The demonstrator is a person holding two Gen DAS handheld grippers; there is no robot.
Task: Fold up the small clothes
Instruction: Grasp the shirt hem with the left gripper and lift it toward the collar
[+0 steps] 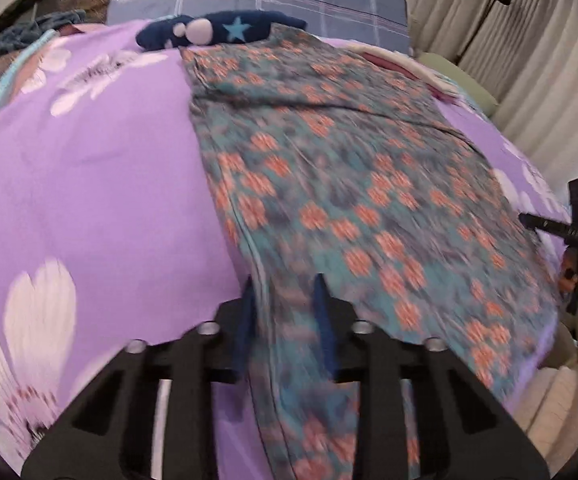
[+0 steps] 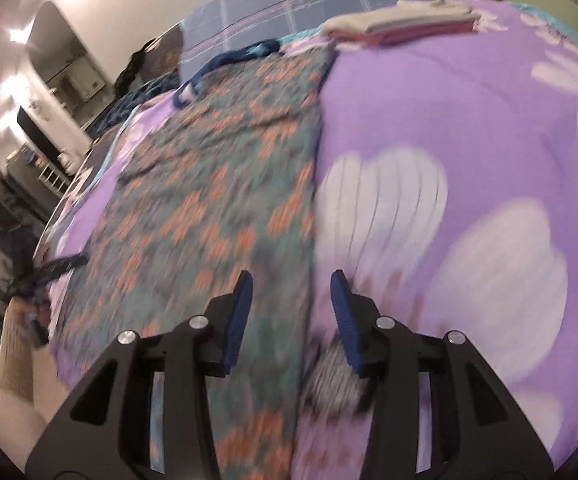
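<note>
Teal floral garment (image 1: 353, 184) spread flat on my purple flowered bedsheet (image 1: 101, 184), my left gripper (image 1: 285, 300) parted over its left edge, right gripper (image 2: 292, 300) wide apart straddling its right edge, gripping nothing, navy star sock (image 1: 217, 32) beyond, folded pile (image 2: 405, 24) nearby.

Floral garment (image 1: 353, 184) thin matt cloth; bedsheet (image 1: 101, 184) smooth.
</note>
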